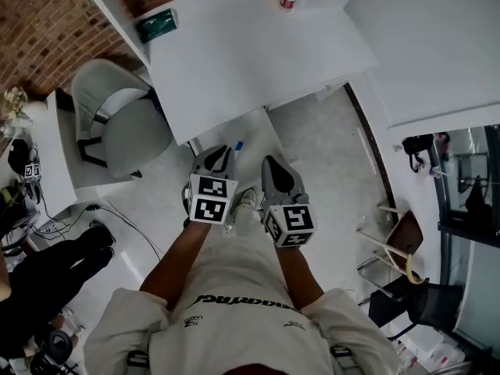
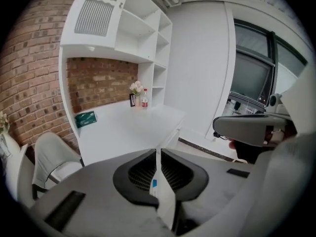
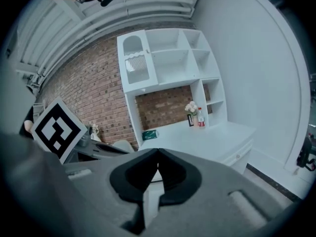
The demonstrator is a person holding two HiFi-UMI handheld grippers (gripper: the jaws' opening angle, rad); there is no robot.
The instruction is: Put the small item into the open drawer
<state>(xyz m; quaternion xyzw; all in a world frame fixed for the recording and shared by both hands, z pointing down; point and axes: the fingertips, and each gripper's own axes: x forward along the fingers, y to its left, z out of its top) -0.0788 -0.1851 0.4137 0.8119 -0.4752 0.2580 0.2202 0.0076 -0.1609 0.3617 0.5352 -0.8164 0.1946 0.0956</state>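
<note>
With the left gripper [image 1: 221,153] pinching the small item [image 2: 159,189], a thin white strip, near the person's body, and the right gripper [image 1: 275,164] pressed together and empty, the carry step appears current, and the next move calls for transport to the far desk [image 1: 258,61], where no open drawer is discernible.

Wall [image 3: 94,90]: rough red brick; desk [image 1: 234,61]: smooth matt white; floor [image 1: 312,147]: pale, faint sheen; left gripper [image 2: 158,151]: matt grey plastic, black ribbed pads [image 2: 141,172]; small item [image 2: 154,184]: smooth, white.
</note>
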